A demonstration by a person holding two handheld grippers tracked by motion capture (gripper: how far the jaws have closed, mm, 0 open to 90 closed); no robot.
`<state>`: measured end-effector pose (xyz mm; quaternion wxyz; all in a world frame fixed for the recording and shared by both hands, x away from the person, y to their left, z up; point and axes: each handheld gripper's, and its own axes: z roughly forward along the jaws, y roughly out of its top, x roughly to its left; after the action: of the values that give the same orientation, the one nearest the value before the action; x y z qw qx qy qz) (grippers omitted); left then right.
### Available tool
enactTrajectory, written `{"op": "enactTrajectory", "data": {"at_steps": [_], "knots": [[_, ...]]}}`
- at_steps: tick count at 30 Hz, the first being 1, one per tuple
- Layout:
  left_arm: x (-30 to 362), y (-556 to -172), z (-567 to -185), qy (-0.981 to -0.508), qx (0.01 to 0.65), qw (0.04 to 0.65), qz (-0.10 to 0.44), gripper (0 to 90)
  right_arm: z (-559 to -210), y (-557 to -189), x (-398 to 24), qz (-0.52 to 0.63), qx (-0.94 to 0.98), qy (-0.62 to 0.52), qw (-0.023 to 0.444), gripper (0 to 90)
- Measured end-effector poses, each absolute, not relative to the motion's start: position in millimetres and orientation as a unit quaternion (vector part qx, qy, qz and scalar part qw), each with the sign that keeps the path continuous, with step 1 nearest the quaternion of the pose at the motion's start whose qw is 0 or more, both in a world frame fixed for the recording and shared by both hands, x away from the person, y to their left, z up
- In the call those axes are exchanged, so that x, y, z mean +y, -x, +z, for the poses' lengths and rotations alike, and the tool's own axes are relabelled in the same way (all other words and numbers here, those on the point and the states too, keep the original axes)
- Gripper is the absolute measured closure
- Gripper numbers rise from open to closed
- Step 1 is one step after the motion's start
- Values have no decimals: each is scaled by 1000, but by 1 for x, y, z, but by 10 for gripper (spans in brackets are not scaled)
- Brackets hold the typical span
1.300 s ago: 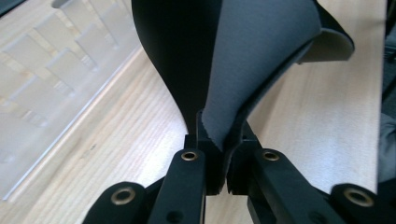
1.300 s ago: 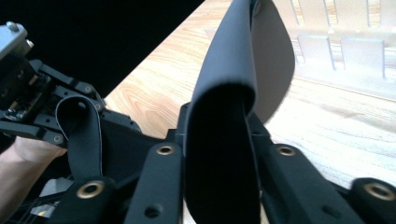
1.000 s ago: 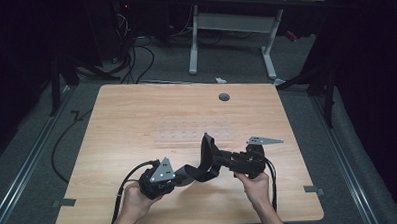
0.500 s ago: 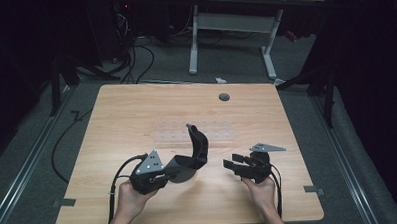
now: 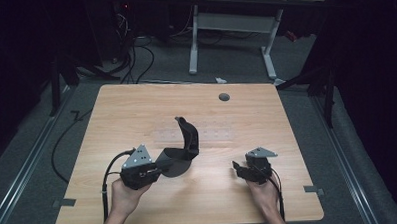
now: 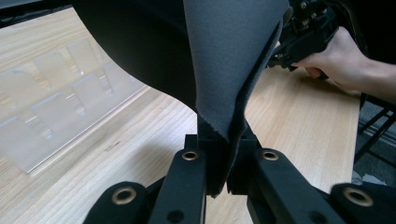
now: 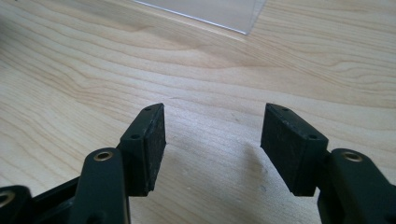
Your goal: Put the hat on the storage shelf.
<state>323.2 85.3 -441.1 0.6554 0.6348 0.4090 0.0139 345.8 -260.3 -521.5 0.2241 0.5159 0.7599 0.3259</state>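
The left hand-held gripper (image 5: pixel 158 166) was clamped on a dark fabric piece (image 5: pixel 183 147) above the table (image 5: pixel 136 109). The right hand-held gripper (image 7: pixel 212 149), jaws just opening, held nothing.

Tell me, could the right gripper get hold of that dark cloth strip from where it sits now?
Probably yes: the right gripper is open and empty, bare table lies between it and the cloth strip, which the left gripper holds up.

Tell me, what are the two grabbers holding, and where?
The left gripper pinches the dark cloth by a folded edge. The right gripper holds nothing; its jaws have just been opening.
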Motion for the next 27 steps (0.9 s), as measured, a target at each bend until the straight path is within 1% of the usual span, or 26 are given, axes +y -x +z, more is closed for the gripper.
{"op": "enactTrajectory", "data": {"at_steps": [4, 5, 7, 16, 24, 27], "knots": [[90, -328, -440, -625, 418, 659, 19, 869, -527, -347, -261, 312, 763, -520, 226, 386], [91, -330, -439, -623, 421, 659, 19, 869, -529, -347, -262, 312, 763, -520, 225, 369], [93, -332, -438, -619, 424, 660, 23, 868, -531, -346, -264, 321, 757, -520, 231, 370], [104, -345, -428, -592, 445, 671, 31, 868, -531, -346, -263, 319, 756, -521, 233, 367], [108, -354, -423, -589, 452, 669, 44, 868, -531, -345, -263, 320, 757, -520, 233, 364], [113, -359, -419, -575, 458, 676, 48, 868, -531, -345, -262, 320, 758, -519, 233, 364]]}}
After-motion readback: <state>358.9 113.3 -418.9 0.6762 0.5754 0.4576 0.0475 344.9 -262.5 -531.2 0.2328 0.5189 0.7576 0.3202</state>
